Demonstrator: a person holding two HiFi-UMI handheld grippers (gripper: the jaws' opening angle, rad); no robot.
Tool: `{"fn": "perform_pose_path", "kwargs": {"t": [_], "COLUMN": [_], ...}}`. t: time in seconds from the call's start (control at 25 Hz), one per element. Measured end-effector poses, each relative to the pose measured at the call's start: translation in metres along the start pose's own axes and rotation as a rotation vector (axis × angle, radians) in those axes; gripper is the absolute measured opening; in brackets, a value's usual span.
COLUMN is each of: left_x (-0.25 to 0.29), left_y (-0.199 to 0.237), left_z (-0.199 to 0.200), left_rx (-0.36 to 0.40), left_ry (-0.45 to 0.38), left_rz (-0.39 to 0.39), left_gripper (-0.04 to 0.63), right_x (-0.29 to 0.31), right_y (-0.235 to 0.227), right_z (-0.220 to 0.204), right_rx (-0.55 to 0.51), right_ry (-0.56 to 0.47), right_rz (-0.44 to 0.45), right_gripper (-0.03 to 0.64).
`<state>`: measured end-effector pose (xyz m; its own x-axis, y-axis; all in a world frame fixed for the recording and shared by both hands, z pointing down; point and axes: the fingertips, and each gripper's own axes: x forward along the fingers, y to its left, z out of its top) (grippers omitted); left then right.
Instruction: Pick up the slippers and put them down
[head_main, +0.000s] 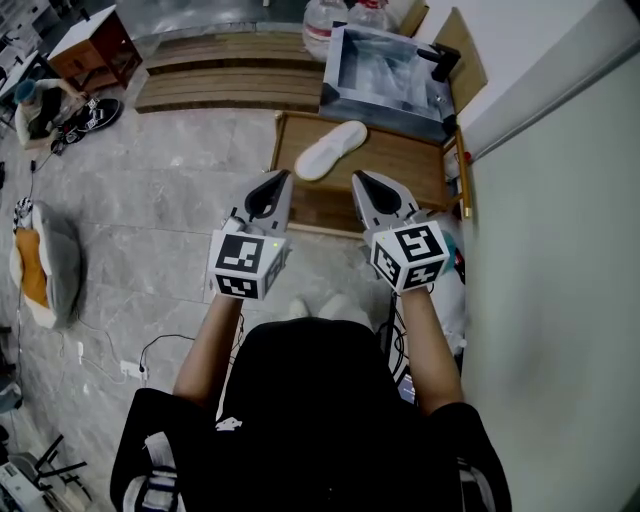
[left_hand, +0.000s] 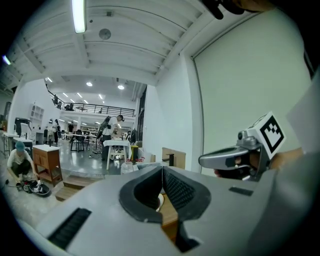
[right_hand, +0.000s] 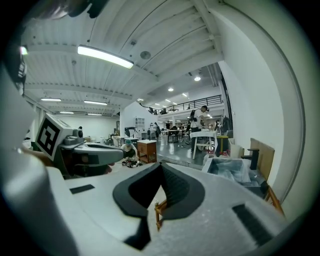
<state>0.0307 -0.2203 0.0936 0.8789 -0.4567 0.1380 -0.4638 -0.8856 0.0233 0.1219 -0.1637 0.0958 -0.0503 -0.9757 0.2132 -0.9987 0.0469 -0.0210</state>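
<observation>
One white slipper (head_main: 331, 150) lies on a low wooden table (head_main: 400, 160) just ahead of me. My left gripper (head_main: 284, 176) hovers short of the table's near edge, a little below and left of the slipper, shut and empty. My right gripper (head_main: 357, 177) is level with it on the right, also shut with nothing held. In the left gripper view the jaw tips (left_hand: 161, 169) touch, and a sliver of the slipper (left_hand: 159, 201) shows below them. In the right gripper view the closed tips (right_hand: 160, 165) point over the table's corner (right_hand: 159, 211).
A grey tub (head_main: 385, 72) lined with clear plastic stands behind the table, with water bottles (head_main: 330, 25) beyond it. Wooden steps (head_main: 220, 78) lie at the back left. A white wall (head_main: 560, 260) runs close on the right. A cushion (head_main: 45, 265) and cables (head_main: 150, 350) lie on the floor.
</observation>
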Motion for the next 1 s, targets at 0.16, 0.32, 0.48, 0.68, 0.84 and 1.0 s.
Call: {"fn": "perform_pose_path", "kwargs": {"t": [0.16,0.32,0.48,0.68,0.84,1.0], "left_x": [0.011,0.027,0.046,0.074,0.101,0.121], "left_y": [0.004,0.011,0.019,0.029,0.036,0.046], "left_z": [-0.013,-0.021,-0.023,-0.027,-0.032,-0.039], "left_rx": [-0.003,-0.011,-0.019,-0.033,-0.047,-0.067], "left_ry": [0.016,0.035,0.039,0.058,0.074,0.092], "left_rz": [-0.005,0.003,0.013,0.034,0.050,0.073], "left_gripper": [0.006,0.006,0.006,0.006,0.006,0.006], "right_x": [0.011,0.027,0.044,0.066,0.087,0.108], "right_y": [-0.008,-0.018,-0.033,-0.057,-0.079,-0.094], "right_z": [-0.009,-0.015,-0.018,-0.024,-0.030,-0.038], "right_rx": [0.013,0.014,0.018,0.029,0.031,0.034], "right_ry": [0.022,0.033,0.042,0.071,0.095,0.127], "right_rz": [0.001,0.017,0.026,0.043,0.063,0.091], "right_gripper": [-0.002,-0.002,-0.002,-0.002,-0.002,-0.002]}}
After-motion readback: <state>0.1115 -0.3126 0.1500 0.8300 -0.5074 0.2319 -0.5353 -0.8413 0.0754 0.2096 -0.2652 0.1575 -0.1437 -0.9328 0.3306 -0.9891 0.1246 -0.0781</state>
